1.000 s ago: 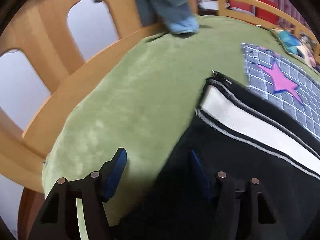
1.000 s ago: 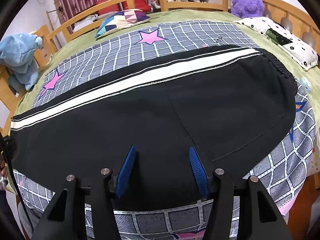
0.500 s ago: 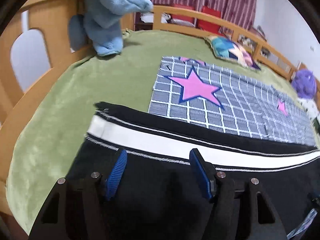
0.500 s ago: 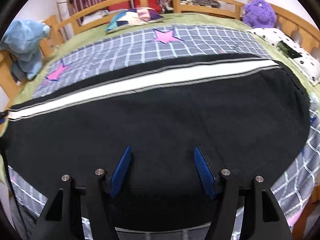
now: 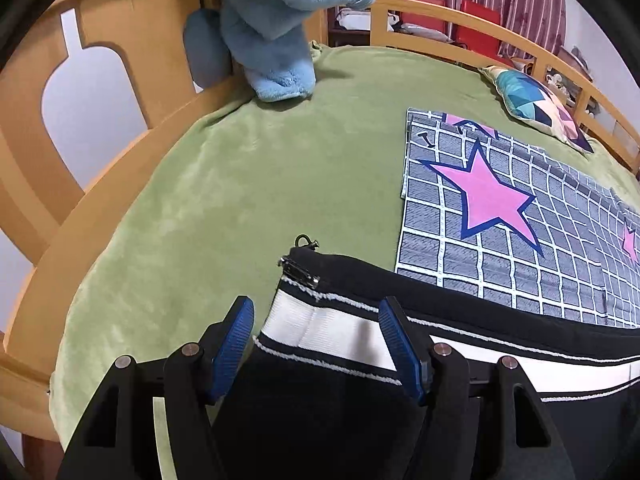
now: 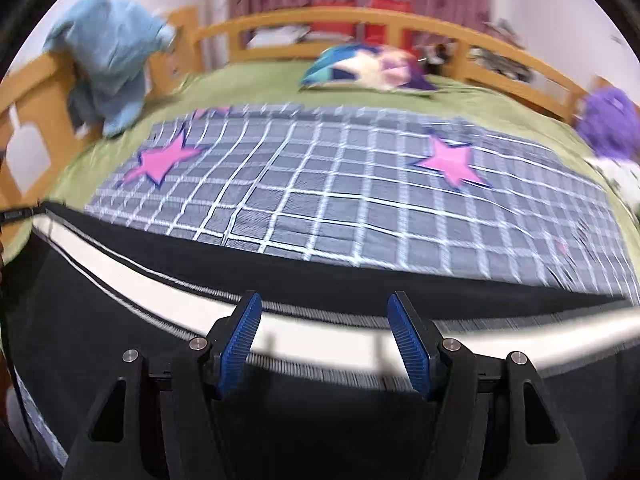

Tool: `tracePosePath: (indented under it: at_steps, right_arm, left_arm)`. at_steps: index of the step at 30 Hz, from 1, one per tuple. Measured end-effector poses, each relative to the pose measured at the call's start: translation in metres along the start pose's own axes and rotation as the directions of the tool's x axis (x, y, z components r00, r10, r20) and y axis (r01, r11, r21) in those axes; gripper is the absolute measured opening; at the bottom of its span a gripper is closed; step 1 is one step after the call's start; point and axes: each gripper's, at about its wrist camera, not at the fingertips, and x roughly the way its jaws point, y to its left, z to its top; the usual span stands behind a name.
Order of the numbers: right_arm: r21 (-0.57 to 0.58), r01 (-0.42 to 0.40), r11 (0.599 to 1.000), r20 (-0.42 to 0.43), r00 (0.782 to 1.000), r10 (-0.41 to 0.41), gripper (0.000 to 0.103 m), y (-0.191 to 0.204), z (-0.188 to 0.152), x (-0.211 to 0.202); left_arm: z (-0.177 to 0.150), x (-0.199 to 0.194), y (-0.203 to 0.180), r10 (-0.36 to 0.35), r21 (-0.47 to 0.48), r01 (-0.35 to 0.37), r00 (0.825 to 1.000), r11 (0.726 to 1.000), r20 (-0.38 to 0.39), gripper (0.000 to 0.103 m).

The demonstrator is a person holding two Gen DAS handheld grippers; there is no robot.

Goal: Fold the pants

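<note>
The pants (image 5: 360,408) lie flat along the quilt (image 5: 520,248), no fold yet (judging), with left gripper (image 5: 316,344) and right gripper (image 6: 324,340) both spread wide, empty.

Right gripper (image 6: 324,340) fingers spread above black pants (image 6: 120,320) stripe.

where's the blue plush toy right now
The fluffy light-blue plush toy sits at the top of the left wrist view, leaning on the wooden bed rail at the green blanket's far edge.

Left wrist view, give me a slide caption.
Open left tongs straddle the white-striped cuff of black pants on a green blanket.
</note>
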Motion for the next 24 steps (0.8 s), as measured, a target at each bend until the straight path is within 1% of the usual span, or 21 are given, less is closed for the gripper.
tracePosePath:
  at_steps: [3,5,6,8,9,10,11,12,14,15,16,17,18,21,22,23,24]
  right_arm:
    - [-0.062,-0.06,0.996,-0.048,0.997,0.057,0.065,0.002,0.015,0.029]
    - [-0.093,-0.111,0.989,-0.096,0.99,0.102,0.065,0.002,0.018,0.047]
    - [-0.112,-0.137,0.984,-0.134,0.984,0.122,0.065,0.005,0.02,0.059]
    - [-0.137,-0.159,0.978,-0.184,0.974,0.132,0.064,0.008,0.019,0.073]
    - [-0.154,-0.158,0.975,-0.187,0.974,0.128,0.062,0.009,0.018,0.074]
    - [-0.17,-0.17,0.971,-0.177,0.974,0.139,0.046,0.011,0.016,0.071]
    - [-0.182,-0.184,0.966,-0.175,0.973,0.152,0.022,0.013,0.015,0.069]
    - [-0.205,-0.196,0.959,-0.172,0.972,0.162,0.015,0.016,0.013,0.067]
    - [-0.249,-0.159,0.955,-0.143,0.982,0.126,0.006,0.023,0.008,0.062]
    - [-0.259,-0.144,0.955,-0.127,0.985,0.114,0.005,0.026,0.007,0.06]
    - [-0.251,-0.138,0.958,-0.119,0.987,0.111,0.005,0.026,0.008,0.059]
    - [-0.23,-0.136,0.964,-0.105,0.988,0.114,0.004,0.024,0.01,0.055]
    - [-0.2,-0.141,0.97,-0.082,0.989,0.127,0.004,0.022,0.014,0.05]
    - [-0.144,-0.152,0.978,-0.037,0.988,0.149,0.004,0.016,0.029,0.045]
    - [-0.135,-0.147,0.98,-0.034,0.989,0.144,0.004,0.015,0.032,0.049]
    - [-0.121,-0.145,0.982,-0.044,0.989,0.141,0.004,0.014,0.034,0.055]
    - [-0.111,-0.152,0.982,-0.074,0.987,0.144,0.005,0.014,0.034,0.064]
  left_arm:
    - [0.001,0.005,0.003,-0.009,-0.001,0.009,1.0,1.0,0.005,0.063]
    - [0.003,0.01,0.003,-0.014,-0.006,0.014,1.0,1.0,0.002,0.063]
    - [0.005,0.014,0.003,-0.011,-0.011,0.011,1.0,1.0,-0.003,0.063]
    - [0.008,0.019,0.004,-0.002,-0.014,0.002,1.0,1.0,-0.007,0.063]
    - [0.009,0.021,0.005,0.007,-0.011,-0.007,1.0,1.0,-0.005,0.063]
    - [0.011,0.024,0.005,0.024,-0.006,-0.024,1.0,1.0,-0.002,0.063]
    - [0.011,0.026,0.006,0.039,-0.002,-0.039,0.999,0.999,-0.002,0.063]
    - [0.012,0.029,0.007,0.044,-0.003,-0.044,0.999,0.999,-0.006,0.063]
    - [0.012,0.036,0.011,0.02,-0.025,-0.02,1.0,0.999,-0.022,0.063]
    - [0.011,0.039,0.013,-0.006,-0.039,0.005,1.0,0.999,-0.031,0.047]
    - [0.011,0.04,0.013,-0.048,-0.045,0.046,0.998,0.998,-0.037,0.019]
    - [0.012,0.041,0.013,-0.091,-0.051,0.089,0.995,0.995,-0.05,0.02]
    - [0.013,0.038,0.013,-0.077,-0.052,0.075,0.996,0.996,-0.036,0.02]
    - [0.018,0.03,0.017,-0.1,-0.073,0.1,0.995,0.992,0.002,0.019]
    - [0.02,0.03,0.02,-0.113,-0.098,0.112,0.994,0.989,0.004,0.02]
    - [0.021,0.033,0.021,-0.112,-0.122,0.11,0.994,0.986,-0.011,0.021]
    - [0.021,0.039,0.021,-0.105,-0.125,0.101,0.994,0.987,-0.029,0.025]
